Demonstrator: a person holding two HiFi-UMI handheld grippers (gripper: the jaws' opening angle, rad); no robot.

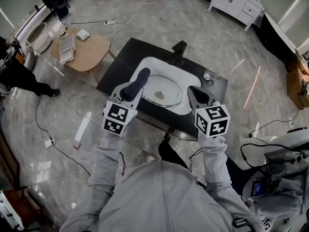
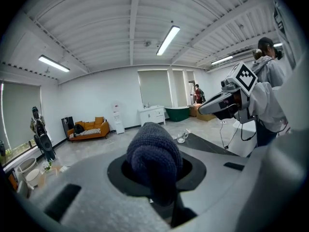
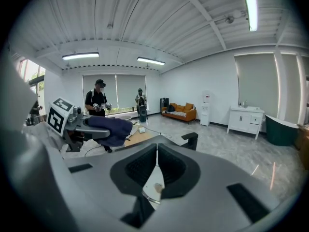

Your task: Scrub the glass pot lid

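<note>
While our left claw (image 1: 137,83) grips the cloth (image 2: 153,153) (right claw (image 3: 156,164) shut, empty), we hover. Next we must rub the middle lid (image 1: 163,92).

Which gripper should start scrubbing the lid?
Left. The left gripper is shut on the dark cloth, over the sink beside the glass lid. The right gripper is shut on nothing.
</note>
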